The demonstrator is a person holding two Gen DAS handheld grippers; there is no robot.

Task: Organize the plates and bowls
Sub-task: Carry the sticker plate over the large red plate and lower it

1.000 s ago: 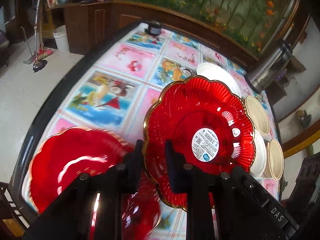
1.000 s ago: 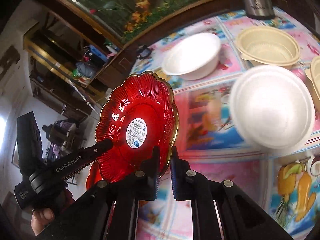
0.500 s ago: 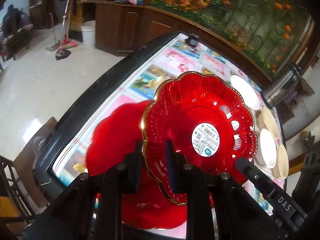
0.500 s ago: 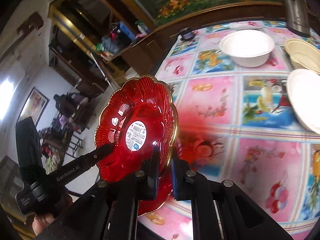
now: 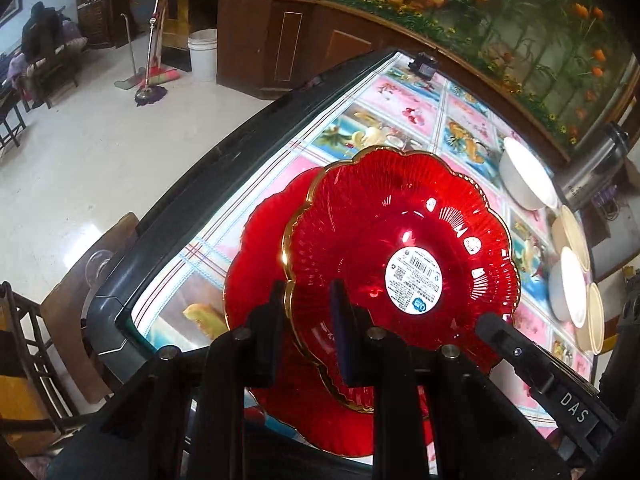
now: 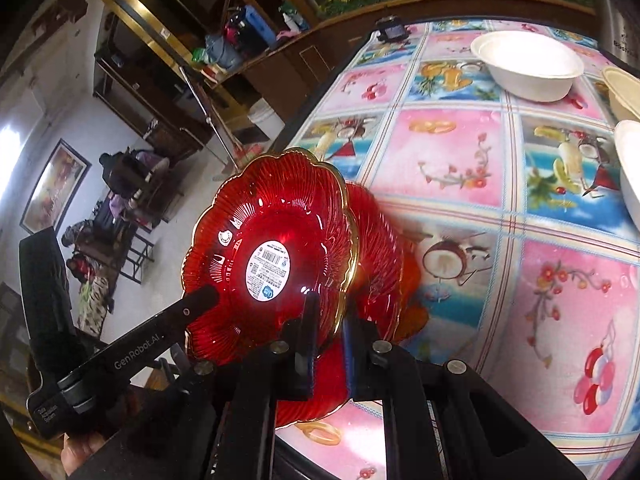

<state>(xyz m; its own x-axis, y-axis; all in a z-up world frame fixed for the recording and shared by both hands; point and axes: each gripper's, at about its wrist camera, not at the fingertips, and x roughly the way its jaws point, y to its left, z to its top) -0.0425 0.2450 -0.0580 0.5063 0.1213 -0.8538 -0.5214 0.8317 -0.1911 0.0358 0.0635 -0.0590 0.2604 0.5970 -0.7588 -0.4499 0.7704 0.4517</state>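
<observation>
A: Left wrist view. The left gripper (image 5: 306, 332) has its fingers (image 5: 267, 336) narrow, pinched on the rim of the plate (image 5: 400, 256), which hangs tilted, label side to the camera. A second plate (image 5: 260, 240) lies on the tabletop (image 5: 400, 92) at the near corner, directly beneath. A second ago that plate sat off to the left; now the held one overlaps it.

B: Bowls?

A: Four bowls (image 5: 524, 176) in a line along the far right, untouched.

B: Right wrist view?

A: The right gripper (image 6: 326, 344) also has narrow fingers, clamped on the opposite rim of the same plate (image 6: 272, 252). The lower plate (image 6: 380, 240) peeks out just behind it. The tabletop (image 6: 440, 152) has slid right in view; both hands have carried the plate toward the corner.

B: Meaning?

A: Judgement: stacking is nearly lined up; lowering and release remain. Bowls not yet sorted.
</observation>
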